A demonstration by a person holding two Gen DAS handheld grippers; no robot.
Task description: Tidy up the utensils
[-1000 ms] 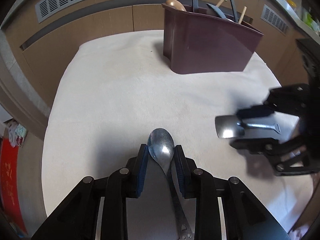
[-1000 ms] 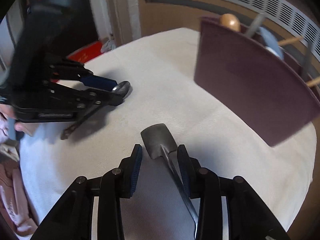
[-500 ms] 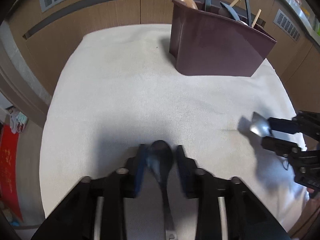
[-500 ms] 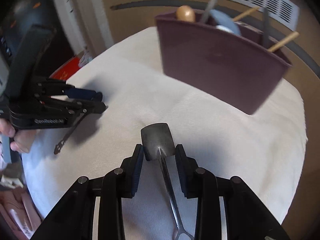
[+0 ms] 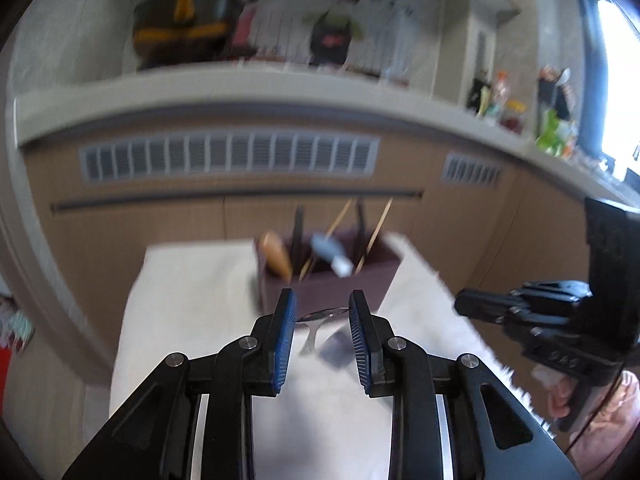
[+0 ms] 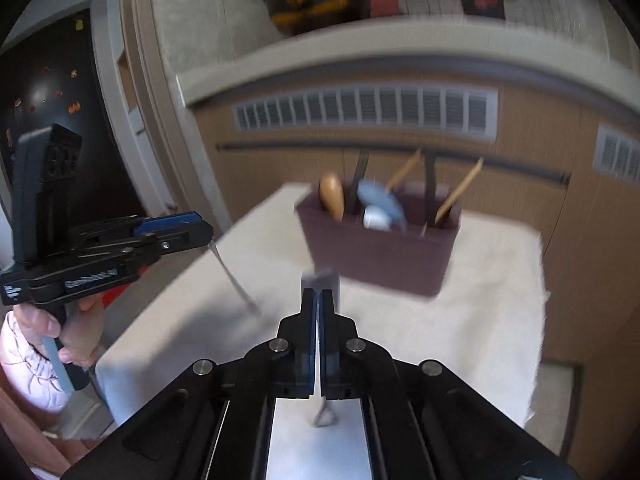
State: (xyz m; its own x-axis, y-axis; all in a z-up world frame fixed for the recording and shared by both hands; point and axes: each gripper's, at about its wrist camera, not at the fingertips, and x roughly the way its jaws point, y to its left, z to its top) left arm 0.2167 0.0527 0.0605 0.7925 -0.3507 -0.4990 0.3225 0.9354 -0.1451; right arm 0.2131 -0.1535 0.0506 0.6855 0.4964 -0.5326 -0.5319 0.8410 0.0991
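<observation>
Both tools clamp stiff, slick metal: left tool (image 5: 322, 320) spoon (image 5: 320, 316) bowl, right tool (image 6: 319, 304) spatula (image 6: 320, 280) neck; may pivot

left gripper (image 5: 322, 316) raised, fingers (image 5: 285, 336) part-spread (level pose); right gripper (image 6: 319, 300) fingers pressed nearly together.

Bare white cloth (image 6: 472, 320) fronts the maroon caddy (image 6: 380, 256), crowded with upright utensils (image 6: 376, 200).
</observation>
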